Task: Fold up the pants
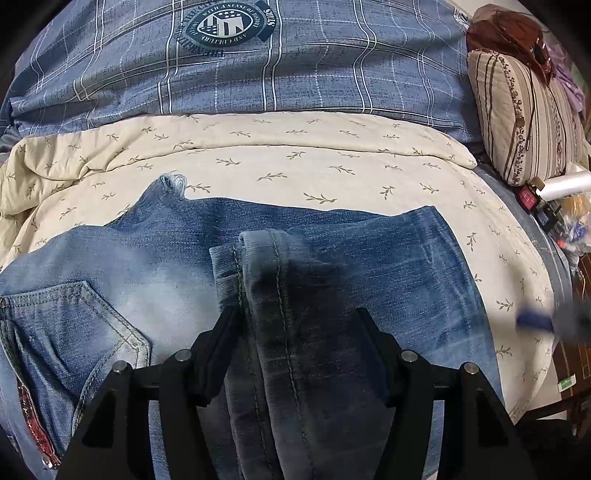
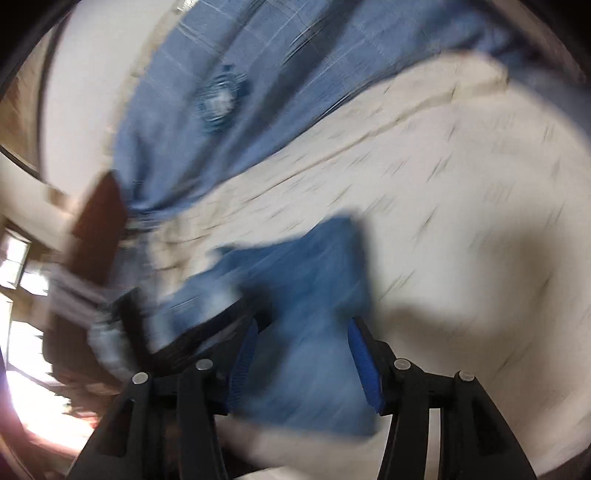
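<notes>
Black fingers of the left gripper [image 1: 295, 332] stand apart around a folded leg of the jeans [image 1: 388, 251], which runs straight away on the cream quilt [image 1: 295, 158]. Off right, the right gripper [image 2: 301, 354] hangs open, blurred.

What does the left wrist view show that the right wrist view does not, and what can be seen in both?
Only the left wrist view shows the back pocket of the jeans, a thick denim fold running between the left gripper fingers, and a striped pillow.

Only the right wrist view, heavily blurred, shows the right gripper with its blue pads standing apart, and bright windows.

Both show the jeans, the cream leaf-print quilt and the blue plaid cover with its round emblem.
</notes>
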`<state>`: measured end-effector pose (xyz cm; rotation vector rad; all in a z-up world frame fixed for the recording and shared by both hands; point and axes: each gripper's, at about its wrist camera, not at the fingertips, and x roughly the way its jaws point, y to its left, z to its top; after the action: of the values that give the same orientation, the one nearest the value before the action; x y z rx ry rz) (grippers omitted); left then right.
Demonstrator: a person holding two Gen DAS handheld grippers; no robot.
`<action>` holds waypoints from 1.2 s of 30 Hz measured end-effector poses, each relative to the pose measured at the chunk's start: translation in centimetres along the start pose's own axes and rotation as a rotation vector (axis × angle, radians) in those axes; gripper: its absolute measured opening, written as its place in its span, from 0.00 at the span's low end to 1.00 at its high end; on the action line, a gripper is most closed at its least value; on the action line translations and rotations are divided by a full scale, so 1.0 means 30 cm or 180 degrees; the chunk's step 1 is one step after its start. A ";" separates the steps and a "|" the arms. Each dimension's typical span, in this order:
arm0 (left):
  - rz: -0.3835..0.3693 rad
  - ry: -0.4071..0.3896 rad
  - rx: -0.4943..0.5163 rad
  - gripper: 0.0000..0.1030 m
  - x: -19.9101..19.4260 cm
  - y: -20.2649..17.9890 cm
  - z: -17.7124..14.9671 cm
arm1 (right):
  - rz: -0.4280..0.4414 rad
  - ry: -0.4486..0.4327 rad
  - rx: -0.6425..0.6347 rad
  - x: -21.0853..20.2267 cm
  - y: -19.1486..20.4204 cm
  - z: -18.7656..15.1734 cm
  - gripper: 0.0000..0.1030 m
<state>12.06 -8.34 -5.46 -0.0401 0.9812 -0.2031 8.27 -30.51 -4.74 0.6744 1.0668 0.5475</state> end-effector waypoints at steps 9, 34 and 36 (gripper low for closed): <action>-0.0013 -0.0062 -0.0107 0.63 -0.080 0.021 0.015 | -0.0129 0.0181 0.0357 0.089 -0.113 -0.135 0.36; 0.0124 0.0007 0.0257 0.77 -0.080 0.000 -0.178 | 0.0376 -0.0056 0.0124 0.033 -0.010 0.135 0.53; 0.0079 0.0005 0.0233 0.77 -0.075 0.001 -0.180 | 0.0495 0.0050 0.0173 0.082 -0.008 0.187 0.53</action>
<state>6.39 -7.58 -6.61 0.0391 0.9747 -0.2161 14.39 -30.26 -4.59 0.8065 1.0522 0.6605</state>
